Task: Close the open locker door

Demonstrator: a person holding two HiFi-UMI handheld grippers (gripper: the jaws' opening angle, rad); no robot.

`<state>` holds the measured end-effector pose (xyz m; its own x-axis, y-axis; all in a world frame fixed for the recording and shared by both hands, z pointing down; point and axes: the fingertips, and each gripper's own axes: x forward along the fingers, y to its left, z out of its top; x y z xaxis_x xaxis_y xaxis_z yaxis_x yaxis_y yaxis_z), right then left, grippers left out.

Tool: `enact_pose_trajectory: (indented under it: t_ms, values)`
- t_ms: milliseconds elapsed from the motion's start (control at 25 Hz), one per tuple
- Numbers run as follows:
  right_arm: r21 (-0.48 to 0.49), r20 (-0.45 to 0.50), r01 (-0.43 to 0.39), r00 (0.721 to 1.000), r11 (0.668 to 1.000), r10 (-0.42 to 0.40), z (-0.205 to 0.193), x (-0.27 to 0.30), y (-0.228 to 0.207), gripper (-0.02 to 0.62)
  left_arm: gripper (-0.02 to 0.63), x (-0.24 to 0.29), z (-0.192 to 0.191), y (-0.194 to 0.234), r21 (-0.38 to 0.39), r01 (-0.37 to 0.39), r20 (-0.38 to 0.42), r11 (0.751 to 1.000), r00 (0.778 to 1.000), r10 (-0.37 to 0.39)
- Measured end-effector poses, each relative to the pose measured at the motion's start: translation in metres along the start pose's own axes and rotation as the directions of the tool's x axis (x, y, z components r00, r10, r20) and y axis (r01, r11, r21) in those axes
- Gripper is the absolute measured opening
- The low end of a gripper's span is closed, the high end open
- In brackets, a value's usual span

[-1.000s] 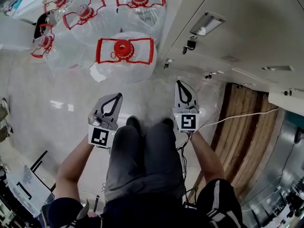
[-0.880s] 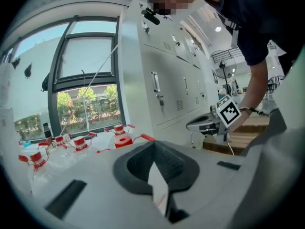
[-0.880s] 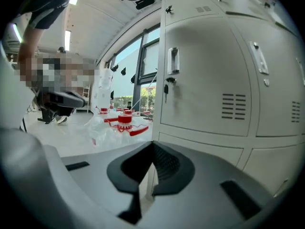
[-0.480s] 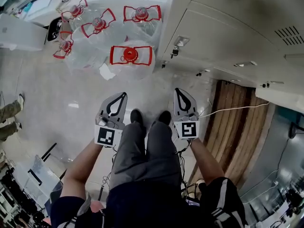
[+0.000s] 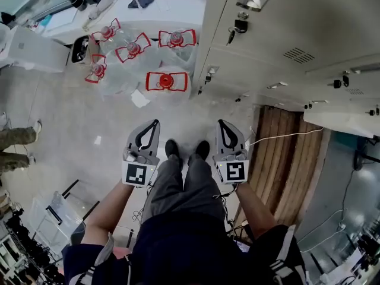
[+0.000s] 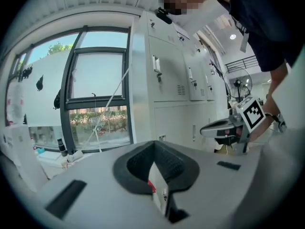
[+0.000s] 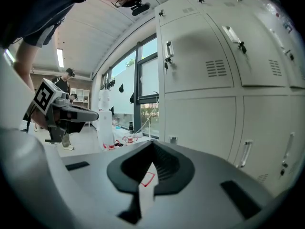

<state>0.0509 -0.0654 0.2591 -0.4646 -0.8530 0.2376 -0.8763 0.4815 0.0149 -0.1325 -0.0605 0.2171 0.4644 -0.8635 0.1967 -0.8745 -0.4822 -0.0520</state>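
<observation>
Head view: both forearms reach forward beside the person's legs, with the left gripper (image 5: pixel 155 124) and right gripper (image 5: pixel 221 124) roughly level, jaws clenched on nothing. Beyond, lockers (image 5: pixel 285 28) stand at right, and one locker door (image 5: pixel 344 122) seems to jut outward.

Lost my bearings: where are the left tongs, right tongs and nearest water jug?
left tongs (image 5: pixel 156 123), head view, closed tips
right tongs (image 5: pixel 221 123), head view, closed tips
nearest water jug (image 5: pixel 166 81), head view, red cap
</observation>
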Motion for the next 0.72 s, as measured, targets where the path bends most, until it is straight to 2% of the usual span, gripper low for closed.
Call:
enact_pose_trajectory:
  t_ms: [440, 720]
  values:
    - [0.001, 0.031, 0.054, 0.998, 0.999, -0.054, 0.126, -0.05, -0.017, 0.0, 0.005, -0.031, 0.119, 0.016, 0.008, -0.058, 0.021, 0.998, 0.998, 0.058]
    - [-0.007, 0.031, 0.082, 0.996, 0.997, -0.081, 0.175, -0.073, -0.021, 0.0, 0.005, -0.053, 0.164, 0.026, 0.0, -0.08, 0.036, 0.997, 0.996, 0.08]
